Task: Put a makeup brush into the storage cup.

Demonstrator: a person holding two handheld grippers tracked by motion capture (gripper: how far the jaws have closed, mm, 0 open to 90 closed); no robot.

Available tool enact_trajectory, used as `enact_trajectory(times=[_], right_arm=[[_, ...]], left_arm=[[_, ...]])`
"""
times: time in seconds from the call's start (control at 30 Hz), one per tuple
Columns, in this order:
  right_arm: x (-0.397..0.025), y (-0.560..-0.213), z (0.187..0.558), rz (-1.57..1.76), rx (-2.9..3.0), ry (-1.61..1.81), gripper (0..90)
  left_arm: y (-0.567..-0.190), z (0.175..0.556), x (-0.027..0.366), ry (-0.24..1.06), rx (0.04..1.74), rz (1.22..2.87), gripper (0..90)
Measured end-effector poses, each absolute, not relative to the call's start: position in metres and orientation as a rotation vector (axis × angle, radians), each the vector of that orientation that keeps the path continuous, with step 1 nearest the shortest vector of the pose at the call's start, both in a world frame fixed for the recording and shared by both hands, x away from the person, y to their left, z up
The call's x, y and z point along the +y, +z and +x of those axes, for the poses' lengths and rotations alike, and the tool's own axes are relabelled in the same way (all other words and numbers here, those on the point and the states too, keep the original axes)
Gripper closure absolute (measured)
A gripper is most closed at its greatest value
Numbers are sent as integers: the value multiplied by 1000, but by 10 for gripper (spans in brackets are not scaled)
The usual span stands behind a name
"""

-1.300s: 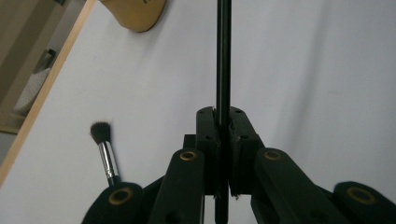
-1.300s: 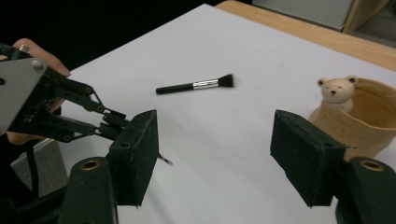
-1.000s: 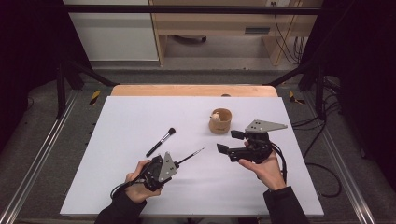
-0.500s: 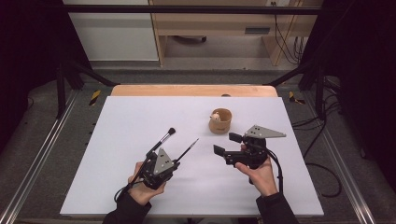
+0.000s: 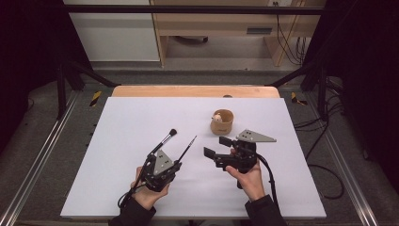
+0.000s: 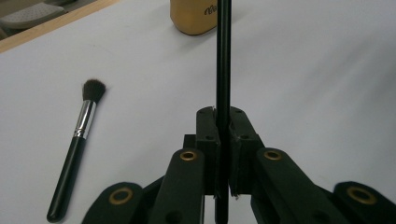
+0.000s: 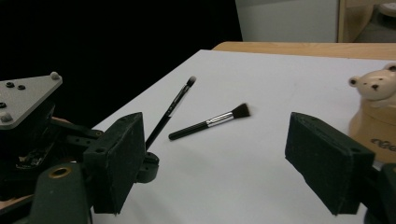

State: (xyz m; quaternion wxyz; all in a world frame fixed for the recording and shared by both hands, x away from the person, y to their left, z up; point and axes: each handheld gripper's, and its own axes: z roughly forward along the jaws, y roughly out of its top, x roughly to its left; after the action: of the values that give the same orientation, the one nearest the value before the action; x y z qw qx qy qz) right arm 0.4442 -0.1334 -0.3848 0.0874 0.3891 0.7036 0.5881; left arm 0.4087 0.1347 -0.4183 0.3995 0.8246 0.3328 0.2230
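Brushes: two on the go, one thin brush [image 5: 187, 148] and one thicker powder brush [image 5: 163, 142].
Left gripper [image 5: 165, 165]: jaws clamped tight on the thin brush's black handle; in the left gripper view the handle [image 6: 223, 70] runs straight up between the closed pads.
Thin brush: raised off the white table [image 5: 141, 117], tip angled up and away toward the cup.
Powder brush: lying flat on the table, just beside the left gripper, bristles pointing away from the person; nothing touching it.
Right gripper [image 5: 217, 147]: jaws spread wide, nothing between them, held near the cup.
Cups: one, tan, with a small bear figure [image 7: 373, 86] on it, the cup [image 5: 222, 122] standing upright beyond the right gripper.
Hands: two, one per gripper.
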Motion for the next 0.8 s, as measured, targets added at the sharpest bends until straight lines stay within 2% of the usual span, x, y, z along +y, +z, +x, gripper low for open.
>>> enact_trajectory(times=[0.6,0.8], right_arm=[[-98,-399,447,1216,2072,1869,287],[-94,-403,448,1277,2038,1917,342]], left_arm=[[-416,408,130,528,903,2025,844],[-416,408,124,523,912,2021,844]])
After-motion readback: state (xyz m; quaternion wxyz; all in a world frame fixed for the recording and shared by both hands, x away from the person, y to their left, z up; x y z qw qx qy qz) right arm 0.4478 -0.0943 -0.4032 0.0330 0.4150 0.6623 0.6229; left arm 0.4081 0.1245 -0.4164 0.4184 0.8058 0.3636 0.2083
